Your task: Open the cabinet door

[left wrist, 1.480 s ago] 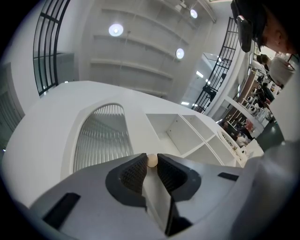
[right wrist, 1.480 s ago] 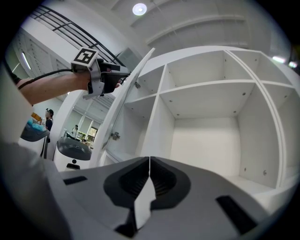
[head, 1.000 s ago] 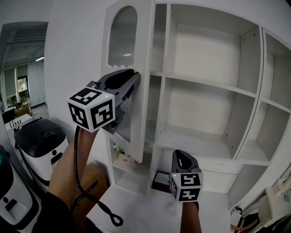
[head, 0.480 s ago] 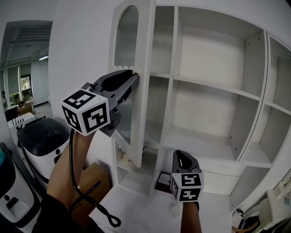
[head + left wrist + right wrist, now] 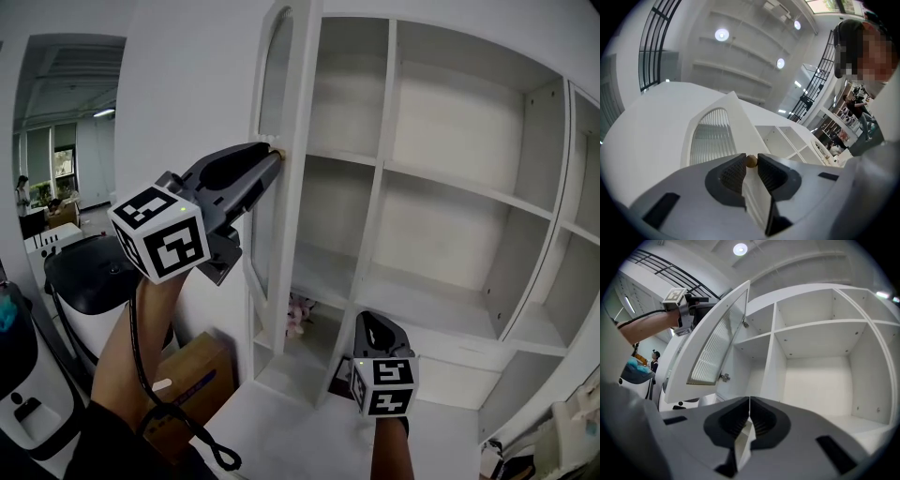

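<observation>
The cabinet door [image 5: 292,202] is being swung wider. A second ago its ribbed glass panel [image 5: 710,136] was being seen almost face-on in the head view, and now the door is being presented nearly edge-on, with more of the cabinet [image 5: 450,131] interior being uncovered beyond it. The small round knob [image 5: 751,161] at the door's free edge is being clamped between the tips of the left gripper [image 5: 275,150], pressed from both sides, so the door is being carried directly ahead of that tool. The pull is judged to be working and the task to be well along, with probably only a little more swing being needed.

The right gripper [image 5: 749,403] is being kept with its jaws together on nothing, well apart from the door. The door is being seen up and to the left of this tool, and bare shelves are lying straight ahead of it.

In the head view the knob is being almost wholly covered by the jaw tips, and the door's lower part is being partly masked behind the left gripper's body. A hinge [image 5: 724,377] is being shown only in the right gripper view, and how far it is allowing the door to go cannot be told. A small pinkish thing [image 5: 298,314] on a low shelf is being left too blurred to be identified.
</observation>
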`<state>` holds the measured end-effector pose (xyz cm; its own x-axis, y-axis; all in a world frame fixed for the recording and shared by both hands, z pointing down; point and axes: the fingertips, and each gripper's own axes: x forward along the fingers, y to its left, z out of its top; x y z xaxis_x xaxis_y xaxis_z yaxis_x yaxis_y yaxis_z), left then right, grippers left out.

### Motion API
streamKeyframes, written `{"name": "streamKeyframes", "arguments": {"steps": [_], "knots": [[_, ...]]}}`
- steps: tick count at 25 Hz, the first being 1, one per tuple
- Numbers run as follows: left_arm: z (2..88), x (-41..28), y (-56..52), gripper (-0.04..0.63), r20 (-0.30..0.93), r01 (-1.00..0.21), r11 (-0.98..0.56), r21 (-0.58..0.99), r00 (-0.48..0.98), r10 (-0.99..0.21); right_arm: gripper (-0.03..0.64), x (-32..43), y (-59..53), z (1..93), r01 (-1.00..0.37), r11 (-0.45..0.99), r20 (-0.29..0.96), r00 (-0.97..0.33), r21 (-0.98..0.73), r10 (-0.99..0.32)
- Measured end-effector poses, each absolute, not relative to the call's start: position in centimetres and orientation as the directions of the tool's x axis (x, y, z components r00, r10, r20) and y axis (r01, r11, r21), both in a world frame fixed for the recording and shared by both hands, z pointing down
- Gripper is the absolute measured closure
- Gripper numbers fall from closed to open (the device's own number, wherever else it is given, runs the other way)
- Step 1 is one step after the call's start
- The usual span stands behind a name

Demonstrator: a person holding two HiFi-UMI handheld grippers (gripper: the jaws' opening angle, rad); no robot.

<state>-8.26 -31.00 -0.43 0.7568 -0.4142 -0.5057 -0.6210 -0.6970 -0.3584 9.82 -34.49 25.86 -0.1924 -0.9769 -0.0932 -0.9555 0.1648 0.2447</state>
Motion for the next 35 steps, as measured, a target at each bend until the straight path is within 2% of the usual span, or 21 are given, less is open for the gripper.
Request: {"name": "streamKeyframes", "arguments": {"steps": [14, 28, 35], "knots": [[-0.4, -14.0, -30.1, 0.517, -0.535, -0.610, -0.707, -0.358, 0.754, -0.380, 0.595, 6.1, -36.3, 26.4, -0.941, 0.223, -0.080, -0.251, 0.256, -0.965], [-0.5, -17.9, -29.8, 0.529, -0.534, -0.713, -0.575, -0.402, 0.692, -0.485, 0.595, 3.0, -37.4, 27.3, -0.923, 0.285, -0.053, -0.308, 0.257, -0.950], [-0.4, -20.3, -30.0, 0.529, -0.544, -0.742, -0.558, -0.371, 0.661, -0.517, 0.595, 2.1, -37.4, 27.2, -0.919, 0.298, -0.055, -0.322, 0.260, -0.945]]}}
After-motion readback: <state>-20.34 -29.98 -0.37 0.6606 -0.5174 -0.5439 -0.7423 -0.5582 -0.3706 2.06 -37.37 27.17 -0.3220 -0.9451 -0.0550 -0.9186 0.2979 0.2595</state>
